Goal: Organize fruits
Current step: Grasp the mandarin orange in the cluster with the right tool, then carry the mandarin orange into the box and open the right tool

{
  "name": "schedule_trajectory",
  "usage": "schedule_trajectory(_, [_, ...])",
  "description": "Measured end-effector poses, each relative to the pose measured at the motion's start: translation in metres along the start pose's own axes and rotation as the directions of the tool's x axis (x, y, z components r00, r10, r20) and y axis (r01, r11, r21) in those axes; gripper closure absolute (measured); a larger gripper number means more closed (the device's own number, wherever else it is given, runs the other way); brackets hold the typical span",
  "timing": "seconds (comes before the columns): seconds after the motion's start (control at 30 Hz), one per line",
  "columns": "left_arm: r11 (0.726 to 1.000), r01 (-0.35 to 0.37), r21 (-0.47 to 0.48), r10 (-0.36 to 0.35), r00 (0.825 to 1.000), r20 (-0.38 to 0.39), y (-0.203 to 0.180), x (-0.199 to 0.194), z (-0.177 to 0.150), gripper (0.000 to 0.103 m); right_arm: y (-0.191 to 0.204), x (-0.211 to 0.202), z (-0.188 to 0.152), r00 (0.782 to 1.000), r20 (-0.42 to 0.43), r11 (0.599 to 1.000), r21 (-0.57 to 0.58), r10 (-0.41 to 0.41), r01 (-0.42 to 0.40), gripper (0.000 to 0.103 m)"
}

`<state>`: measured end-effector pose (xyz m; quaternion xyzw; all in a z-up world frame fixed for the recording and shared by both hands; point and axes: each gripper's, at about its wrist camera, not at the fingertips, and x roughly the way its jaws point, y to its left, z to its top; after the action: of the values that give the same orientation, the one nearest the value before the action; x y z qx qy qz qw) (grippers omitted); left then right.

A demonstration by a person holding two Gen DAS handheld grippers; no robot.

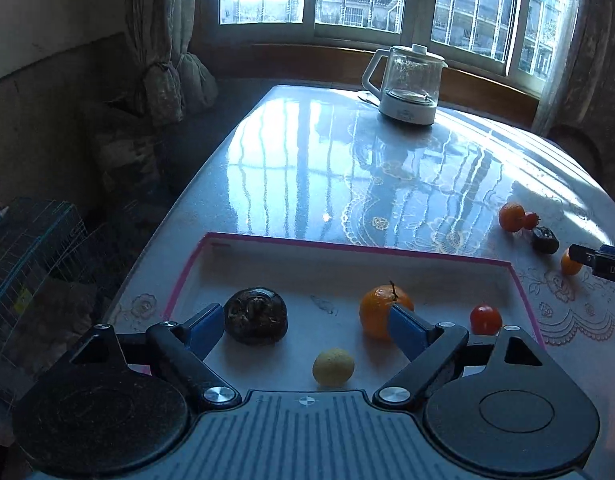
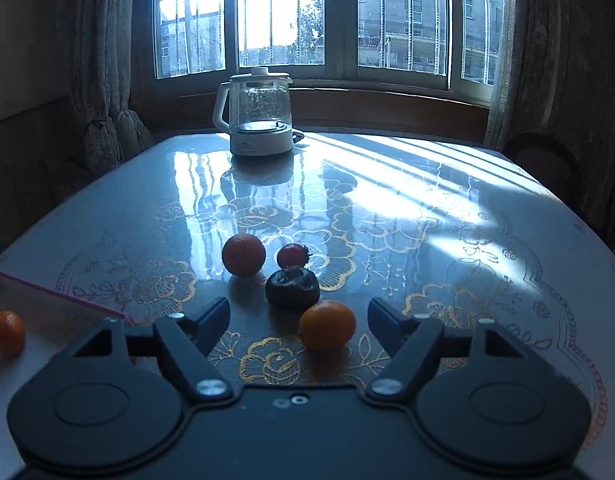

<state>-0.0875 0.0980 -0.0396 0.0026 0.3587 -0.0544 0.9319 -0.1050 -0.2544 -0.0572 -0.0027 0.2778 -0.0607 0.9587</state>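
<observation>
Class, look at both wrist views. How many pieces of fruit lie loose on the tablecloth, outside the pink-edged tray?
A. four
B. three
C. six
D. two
A: the right wrist view shows an orange, a small red fruit, a dark fruit and a second orange on the tablecloth, outside the tray.

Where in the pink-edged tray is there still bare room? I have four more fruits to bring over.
The tray is bare along its far wall, behind the dark fruit and stemmed orange. The near part is crowded: yellow fruit, red tomato, left claw.
</observation>
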Motion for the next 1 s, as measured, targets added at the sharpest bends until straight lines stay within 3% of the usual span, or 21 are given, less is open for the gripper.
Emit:
schedule_trajectory(0.13, [1.0, -0.004, -0.021, 0.004, 1.0, 0.002, 0.002, 0.0, 0.0, 0.015, -0.004, 0.025, -0.001, 0.998, -0.05, 1.0, -0.004, -0.029, 0.028, 0.032])
schedule_trajectory(0.5, [0.997, -0.03, -0.069, 0.028, 0.999, -0.025, 0.007, 0.007, -0.003, 0.015, -0.009, 0.049, -0.009, 0.995, -0.099, 1.0, 0.012, -0.017, 0.018, 0.065])
schedule_trajectory(0.73, [0.995, -0.042, -0.085, 0.04, 0.999, -0.028, 0.011, 0.008, -0.002, 0.015, -0.007, 0.037, -0.008, 0.998, -0.056, 1.0, 0.026, -0.003, 0.004, 0.066])
schedule_trajectory(0.87, [0.993, -0.056, -0.106, 0.054, 0.998, -0.022, 0.019, 0.008, -0.001, 0.015, 0.0, 0.014, -0.003, 0.998, -0.022, 0.997, 0.048, 0.054, -0.053, 0.066])
schedule_trajectory(1.0, [0.99, -0.064, -0.124, 0.062, 0.998, -0.021, 0.026, 0.008, 0.0, 0.015, 0.029, -0.02, 0.005, 0.982, 0.002, 0.982, 0.008, 0.188, -0.188, 0.066])
